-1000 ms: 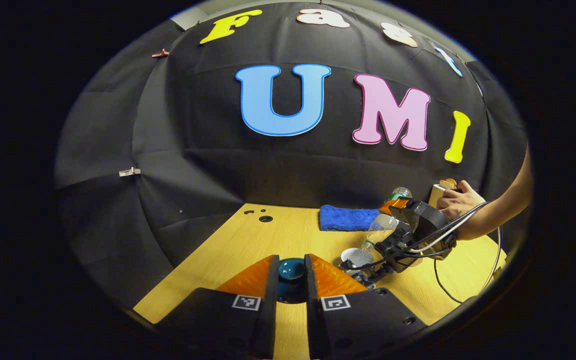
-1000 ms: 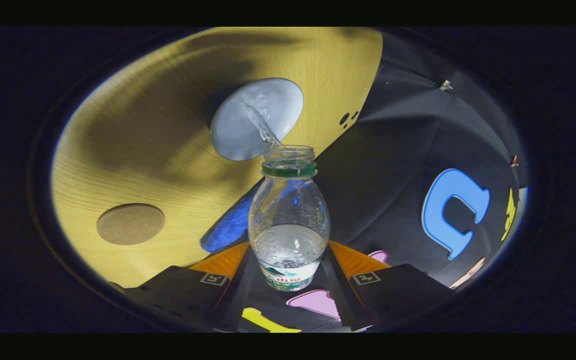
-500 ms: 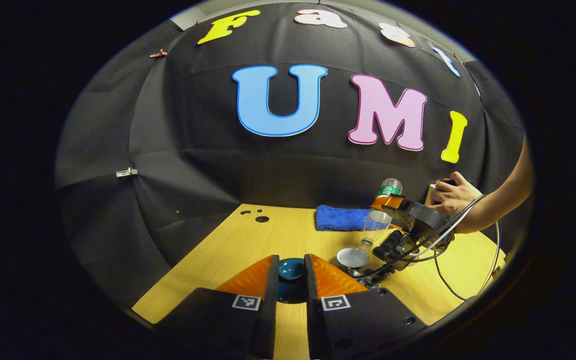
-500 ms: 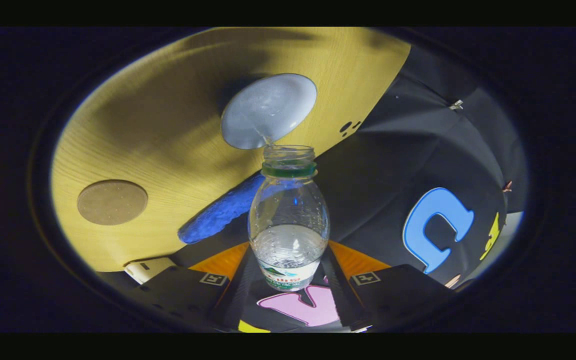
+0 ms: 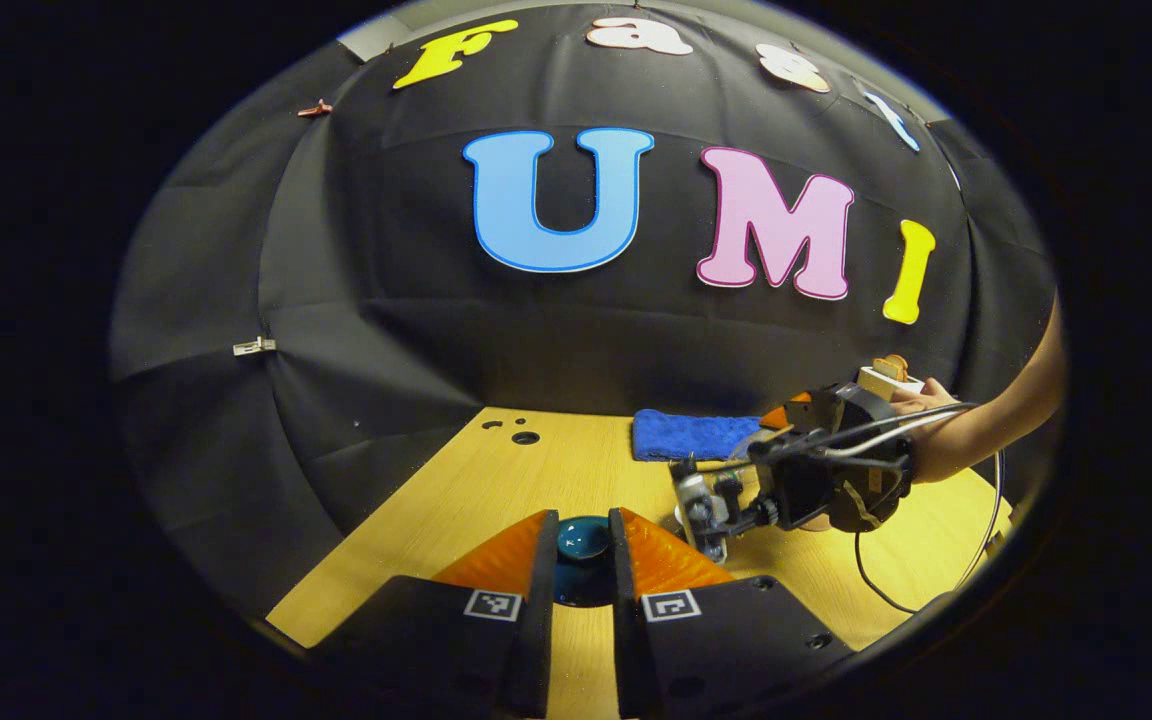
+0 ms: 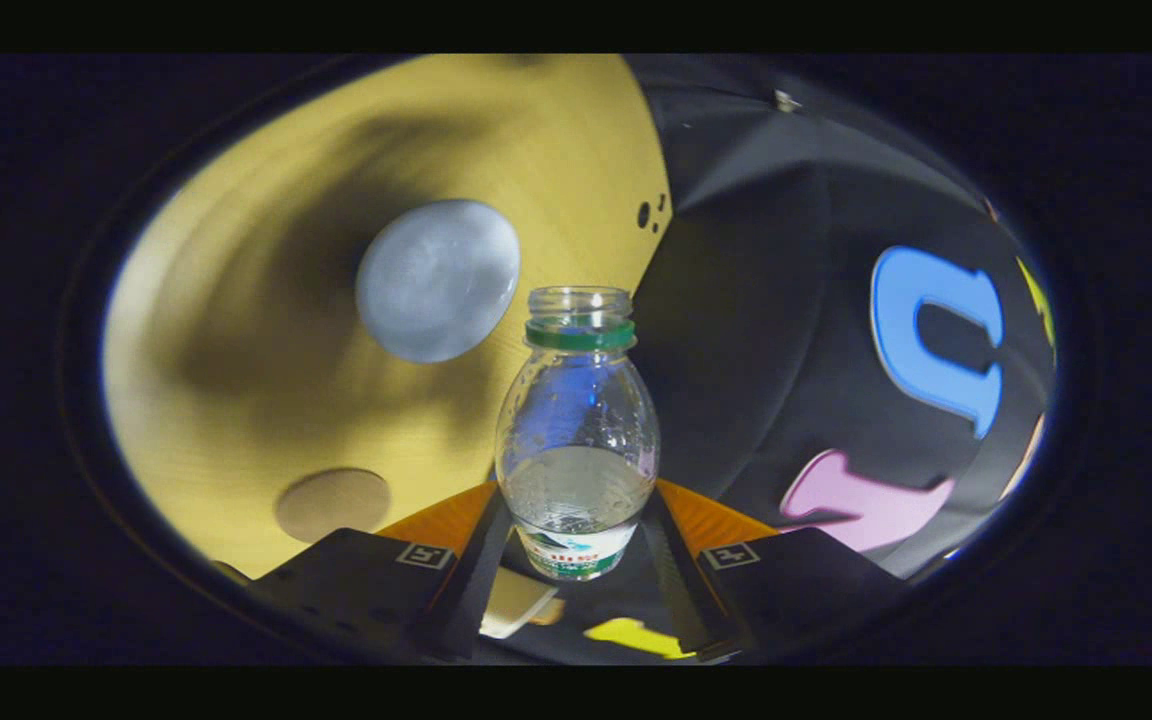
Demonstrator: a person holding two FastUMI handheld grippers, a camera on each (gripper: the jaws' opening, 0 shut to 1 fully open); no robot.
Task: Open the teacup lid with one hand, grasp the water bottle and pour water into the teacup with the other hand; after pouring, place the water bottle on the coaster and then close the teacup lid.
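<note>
Two tools are at work over the yellow bench (image 6: 266,300). The left tool (image 5: 582,545) has its fingers pressed on the dark teacup lid (image 5: 582,540), holding it just above the bench, off to one side of the right tool (image 5: 726,515). In the right gripper view, the right tool (image 6: 576,525) is clamped on the water bottle (image 6: 576,440), whose open mouth points ahead with no stream leaving it; about a third of the water remains. The teacup (image 6: 438,280), full and uncovered, sits ahead and to the left of the bottle's mouth, and the round coaster (image 6: 333,503) lies nearer, lower left of the fingers. Pouring looks finished, so the job now is setting the bottle down: bring it fully upright first, carry it across to the coaster, centre its base, and release only once it stands flat.
</note>
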